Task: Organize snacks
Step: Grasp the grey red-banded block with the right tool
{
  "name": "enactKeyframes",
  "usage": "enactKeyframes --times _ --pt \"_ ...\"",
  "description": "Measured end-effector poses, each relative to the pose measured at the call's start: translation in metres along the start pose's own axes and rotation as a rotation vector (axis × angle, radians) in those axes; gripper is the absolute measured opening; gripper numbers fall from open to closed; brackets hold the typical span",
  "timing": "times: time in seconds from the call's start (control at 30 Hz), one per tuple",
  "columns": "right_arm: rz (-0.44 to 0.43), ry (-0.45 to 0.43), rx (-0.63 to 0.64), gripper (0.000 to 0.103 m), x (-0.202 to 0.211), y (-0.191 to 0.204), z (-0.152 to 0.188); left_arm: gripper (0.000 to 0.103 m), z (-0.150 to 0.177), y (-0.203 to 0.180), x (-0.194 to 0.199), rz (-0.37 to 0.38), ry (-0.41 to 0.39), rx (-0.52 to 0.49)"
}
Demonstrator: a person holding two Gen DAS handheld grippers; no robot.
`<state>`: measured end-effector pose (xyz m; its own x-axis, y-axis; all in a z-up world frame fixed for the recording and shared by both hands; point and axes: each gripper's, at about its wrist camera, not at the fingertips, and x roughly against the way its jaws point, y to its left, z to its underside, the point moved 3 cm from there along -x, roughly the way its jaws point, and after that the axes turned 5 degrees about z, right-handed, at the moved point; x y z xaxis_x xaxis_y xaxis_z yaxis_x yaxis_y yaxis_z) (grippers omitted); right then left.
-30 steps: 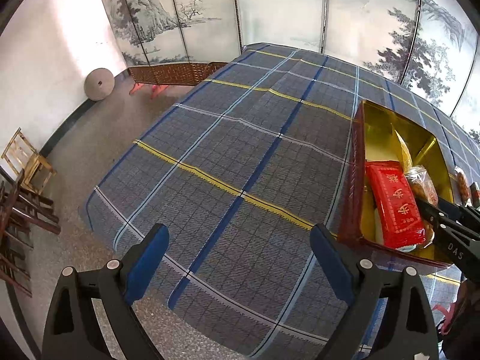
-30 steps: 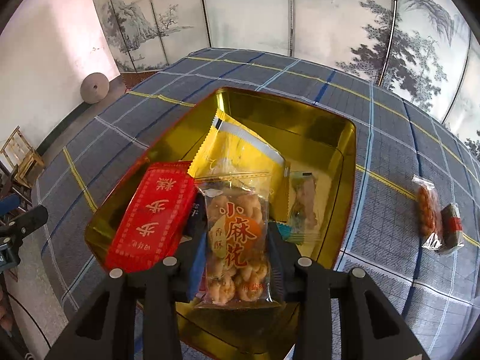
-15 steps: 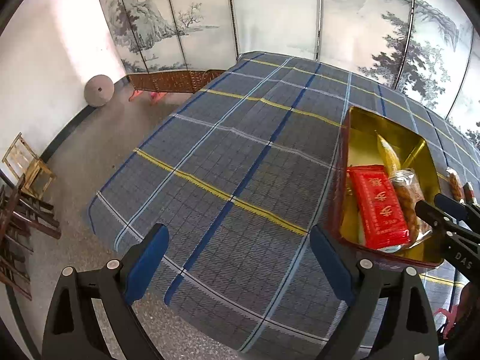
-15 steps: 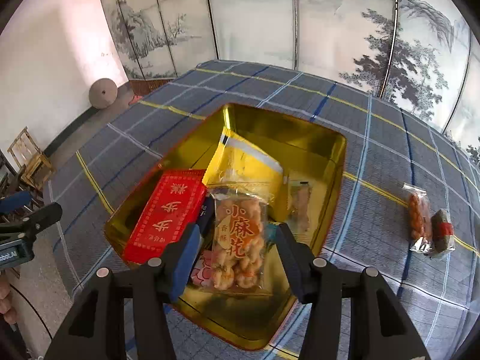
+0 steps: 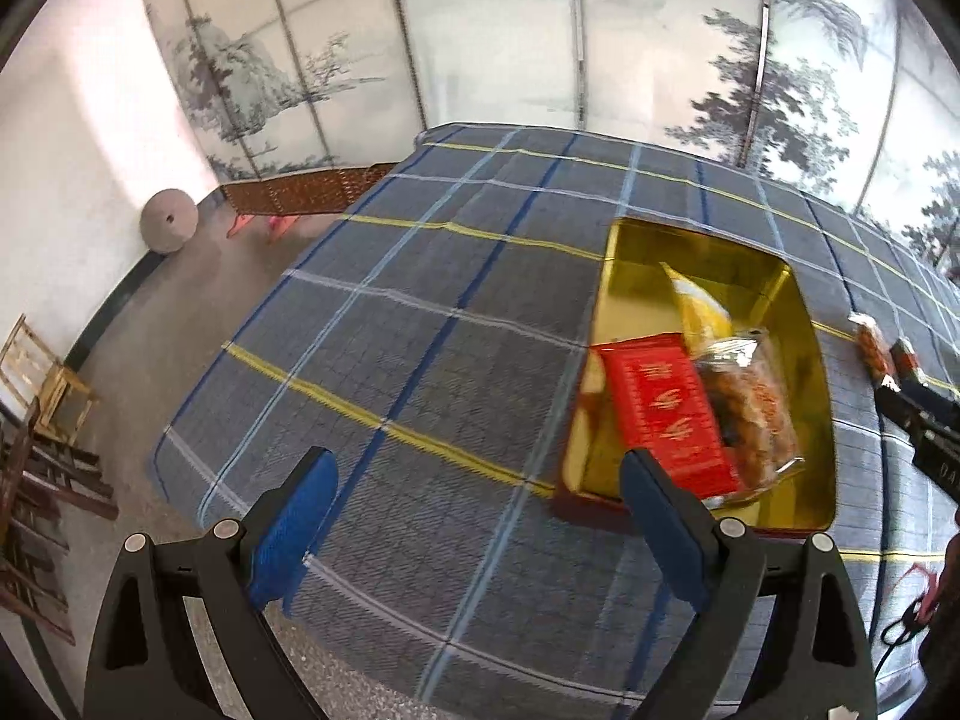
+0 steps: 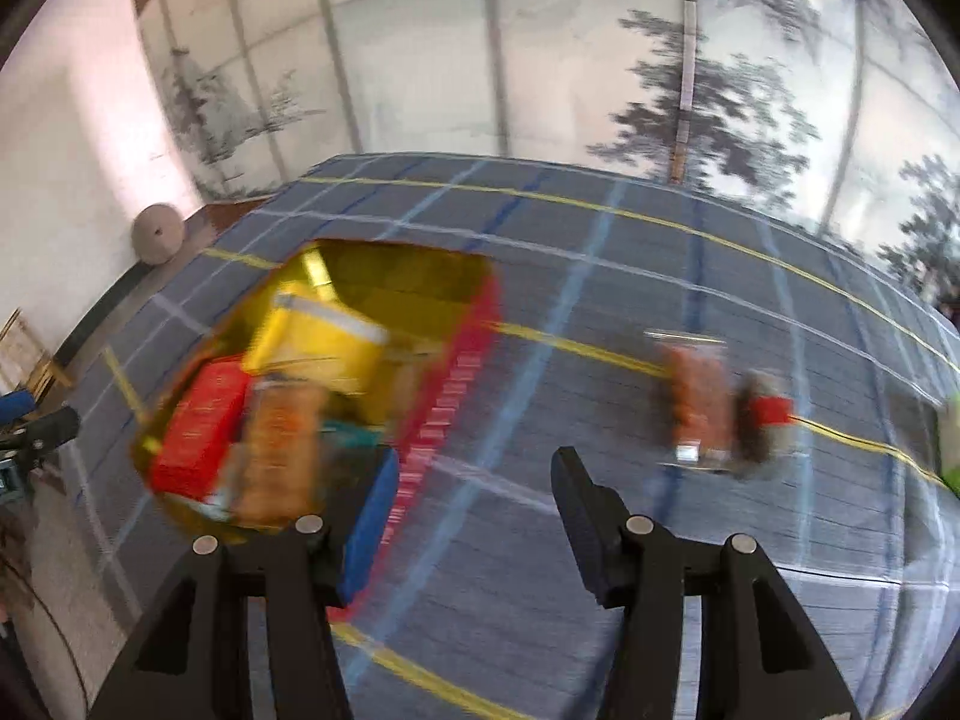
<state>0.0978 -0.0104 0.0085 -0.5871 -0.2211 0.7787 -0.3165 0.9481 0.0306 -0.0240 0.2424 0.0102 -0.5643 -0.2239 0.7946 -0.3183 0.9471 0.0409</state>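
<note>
At left the gold tin holds four snack packets, both claws, left and right, gape empty, and at right two loose packets lie on the plaid desk; a hasty grab risks pinching both.

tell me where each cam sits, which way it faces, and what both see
Left wrist view: rides the left tongs, angled down over the plaid tablecloth toward the gold tin; its own open blue-padded fingers show, plus the right tongs' tip at the right edge.
Right wrist view: rides the right tongs, angled down, blurred, tin on its left, two loose snack packets ahead; own open fingers show.
Shared: tin, red packet, tablecloth, painted screen.
</note>
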Motion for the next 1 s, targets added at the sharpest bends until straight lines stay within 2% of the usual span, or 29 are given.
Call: enactKeyframes --times 0.13,0.27,0.37,0.53,0.63,0.8,0.97,1.0 --pt "0.087 -0.012 -0.046 0.054 -0.002 -0.05 0.001 0.094 -0.005 -0.018 -0.002 0.017 0.002 -0.024" --pt "0.135 -0.011 -0.096 0.054 -0.01 -0.091 0.0 0.094 -0.01 -0.039 -0.006 0.032 0.009 -0.057" --pt "0.147 -0.011 -0.093 0.054 -0.018 -0.107 -0.002 0.094 -0.014 -0.056 -0.01 0.043 0.017 -0.082" --pt "0.152 0.004 -0.083 0.053 -0.035 -0.119 -0.003 0.094 -0.021 -0.087 -0.014 0.061 0.025 -0.13" --pt "0.139 0.011 -0.083 0.045 -0.045 -0.123 -0.002 0.094 -0.026 -0.102 -0.016 0.077 0.026 -0.152" --pt "0.125 0.021 -0.083 0.043 -0.062 -0.13 -0.001 0.094 -0.035 -0.136 -0.018 0.104 0.02 -0.2" --pt "0.09 0.013 -0.08 0.033 -0.074 -0.134 -0.001 0.094 -0.039 -0.168 -0.022 0.133 0.013 -0.244" --pt "0.086 0.008 -0.077 0.028 -0.074 -0.134 0.0 0.094 -0.04 -0.175 -0.023 0.139 0.01 -0.253"
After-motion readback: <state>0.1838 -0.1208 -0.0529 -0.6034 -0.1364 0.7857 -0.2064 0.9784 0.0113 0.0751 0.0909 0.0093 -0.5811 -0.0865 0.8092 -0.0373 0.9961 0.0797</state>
